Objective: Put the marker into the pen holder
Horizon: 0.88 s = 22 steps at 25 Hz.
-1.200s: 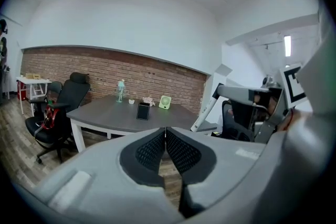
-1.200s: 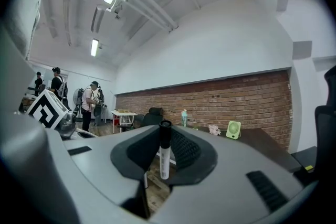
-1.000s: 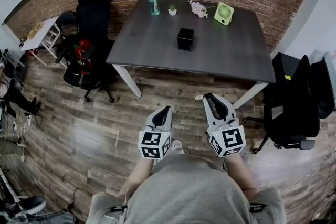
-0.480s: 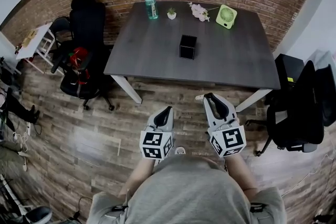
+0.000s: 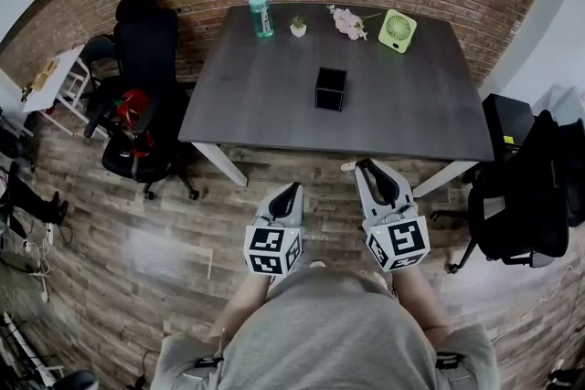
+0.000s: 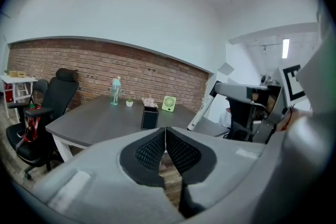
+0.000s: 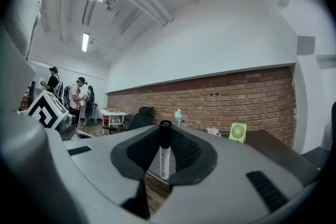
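The black square pen holder [image 5: 330, 89] stands near the middle of the dark grey table [image 5: 411, 110]; it also shows in the left gripper view [image 6: 149, 117]. My right gripper [image 5: 369, 168] hovers over the wooden floor short of the table, shut on a white marker with a black cap [image 7: 164, 157] that stands upright between its pads. A white tip of the marker [image 5: 347, 168] pokes out beside the jaws in the head view. My left gripper [image 5: 288, 191] is beside it, jaws pressed together with nothing in them [image 6: 166, 130]. Both point toward the table.
At the table's far edge stand a water bottle [image 5: 260, 9], a small potted plant [image 5: 299, 26], pink flowers [image 5: 346, 20] and a green fan [image 5: 394, 30]. Black office chairs flank the table at left [image 5: 137, 110] and right [image 5: 516, 196]. People stand far off [image 7: 79, 97].
The table and pen holder have come nearer as the person carries both grippers toward it. The grippers keep their pose, with the marker still gripped.
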Motion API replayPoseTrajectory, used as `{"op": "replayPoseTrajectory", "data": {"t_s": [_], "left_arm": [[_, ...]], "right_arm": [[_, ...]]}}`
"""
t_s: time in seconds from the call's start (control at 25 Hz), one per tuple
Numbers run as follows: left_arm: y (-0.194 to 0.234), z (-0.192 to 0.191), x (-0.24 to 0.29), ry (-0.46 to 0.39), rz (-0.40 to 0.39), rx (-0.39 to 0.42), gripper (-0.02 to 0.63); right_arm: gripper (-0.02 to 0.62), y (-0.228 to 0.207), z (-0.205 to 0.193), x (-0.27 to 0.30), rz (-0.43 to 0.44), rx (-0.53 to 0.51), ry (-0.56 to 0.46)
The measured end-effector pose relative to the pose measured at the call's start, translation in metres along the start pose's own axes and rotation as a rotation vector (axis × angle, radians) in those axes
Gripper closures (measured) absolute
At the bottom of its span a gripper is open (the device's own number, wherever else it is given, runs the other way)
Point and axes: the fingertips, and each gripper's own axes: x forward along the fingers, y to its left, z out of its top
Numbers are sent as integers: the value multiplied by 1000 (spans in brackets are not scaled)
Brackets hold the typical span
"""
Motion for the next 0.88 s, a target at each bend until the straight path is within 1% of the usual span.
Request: {"op": "replayPoseTrajectory", "data": {"t_s": [0.52, 0.88], "left_arm": [[8, -3, 20, 28, -1, -12, 588], [25, 5, 58, 33, 17, 4, 588]], "right_arm": [[529, -20, -2, 17, -19, 0, 12], [529, -48, -5, 57, -4, -2, -3]]}}
